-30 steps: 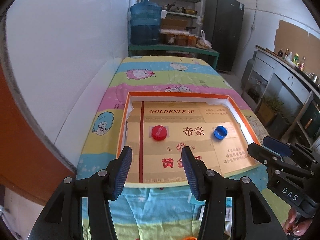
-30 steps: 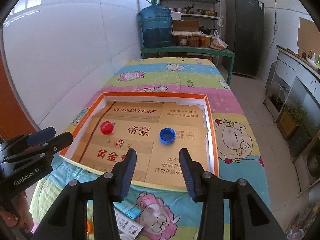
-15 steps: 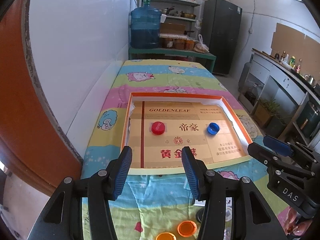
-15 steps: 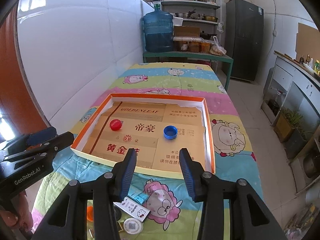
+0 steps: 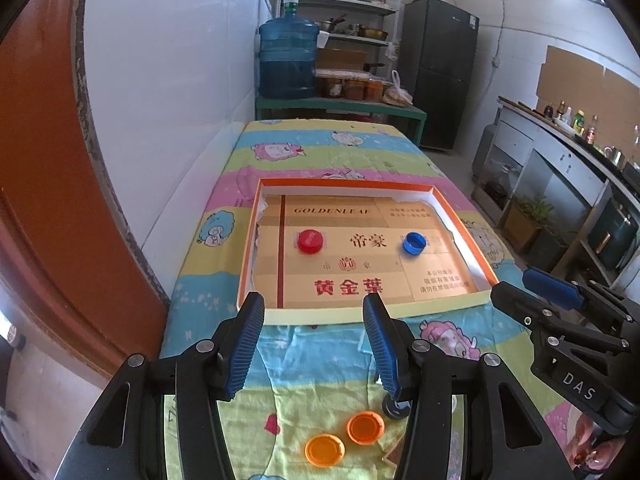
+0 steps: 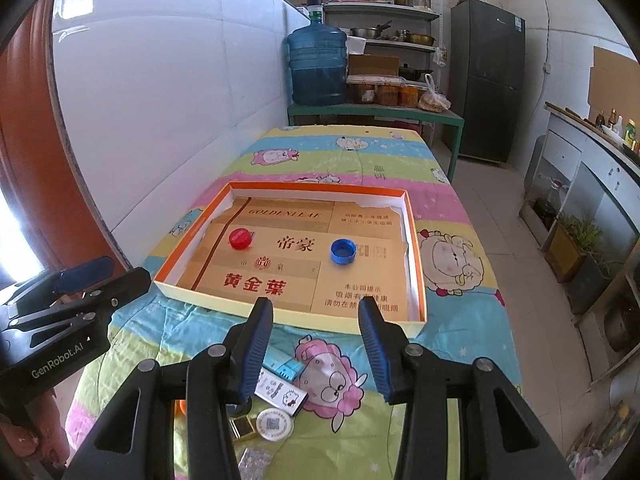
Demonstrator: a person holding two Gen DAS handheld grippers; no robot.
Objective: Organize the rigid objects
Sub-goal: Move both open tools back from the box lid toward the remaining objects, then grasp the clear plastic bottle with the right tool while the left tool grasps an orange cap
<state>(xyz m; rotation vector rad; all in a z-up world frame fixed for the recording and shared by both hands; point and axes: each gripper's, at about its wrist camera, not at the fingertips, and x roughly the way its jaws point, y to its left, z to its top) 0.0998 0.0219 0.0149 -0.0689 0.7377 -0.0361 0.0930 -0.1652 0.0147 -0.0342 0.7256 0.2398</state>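
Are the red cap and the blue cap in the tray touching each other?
Apart. The left wrist view shows the red cap and blue cap separated by printed cardboard.

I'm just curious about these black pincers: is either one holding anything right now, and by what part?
Nothing is held. The left gripper and the right gripper both stand open and empty above the cloth, short of the tray.

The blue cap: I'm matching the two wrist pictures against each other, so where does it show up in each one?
Left wrist view: the blue cap lies right of centre, in the tray's right half.
Right wrist view: the blue cap lies near the centre, again in the tray's right half.
Shared landmark: the red cap, to its left in both views.
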